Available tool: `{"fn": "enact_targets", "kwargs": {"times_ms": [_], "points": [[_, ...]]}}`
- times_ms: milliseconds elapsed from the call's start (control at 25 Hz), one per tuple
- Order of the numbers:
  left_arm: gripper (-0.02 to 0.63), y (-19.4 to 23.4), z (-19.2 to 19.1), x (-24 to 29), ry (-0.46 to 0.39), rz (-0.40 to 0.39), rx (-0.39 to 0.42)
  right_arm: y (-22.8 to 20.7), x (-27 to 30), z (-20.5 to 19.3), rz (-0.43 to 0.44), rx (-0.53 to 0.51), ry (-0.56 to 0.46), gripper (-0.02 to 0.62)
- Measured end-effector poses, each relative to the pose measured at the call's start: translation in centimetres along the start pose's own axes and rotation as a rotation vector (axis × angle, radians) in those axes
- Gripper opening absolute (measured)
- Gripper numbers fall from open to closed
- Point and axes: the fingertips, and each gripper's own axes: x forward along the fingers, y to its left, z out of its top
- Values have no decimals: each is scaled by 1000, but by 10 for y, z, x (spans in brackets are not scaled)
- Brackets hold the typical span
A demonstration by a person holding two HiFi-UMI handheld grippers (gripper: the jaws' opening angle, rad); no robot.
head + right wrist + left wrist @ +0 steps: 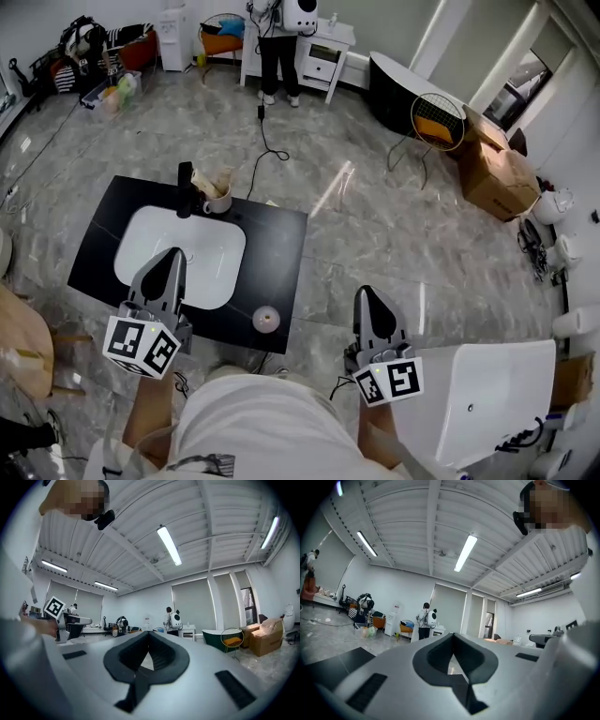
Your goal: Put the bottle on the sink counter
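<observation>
Left claw [172,253], right claw [367,292] both pinched together, empty, lower frame; black rectangular bench [281,246], white oval basin [212,251] centre left.

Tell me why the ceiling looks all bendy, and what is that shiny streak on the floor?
Left gripper view and right gripper view: the wide-angle lenses bend the straight ceiling beams into curves and darken the picture corners. Head view: the streak is probably a ceiling lamp's glare bouncing off the glossy floor.
</observation>
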Motion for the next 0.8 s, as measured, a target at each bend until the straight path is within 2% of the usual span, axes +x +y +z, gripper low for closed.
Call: {"fn": "enact_targets", "kwargs": {"times_ms": [240, 440, 800], "points": [[14, 1, 24, -12, -44, 15, 23, -9, -1, 13, -21, -5, -32, 11], [14, 7, 38, -21, -91, 24, -57, -17, -5, 11, -48, -2, -20, 11], [14, 8, 41, -28, -95, 30, -55, -7, -1, 5, -29, 18, -1, 11]]}}
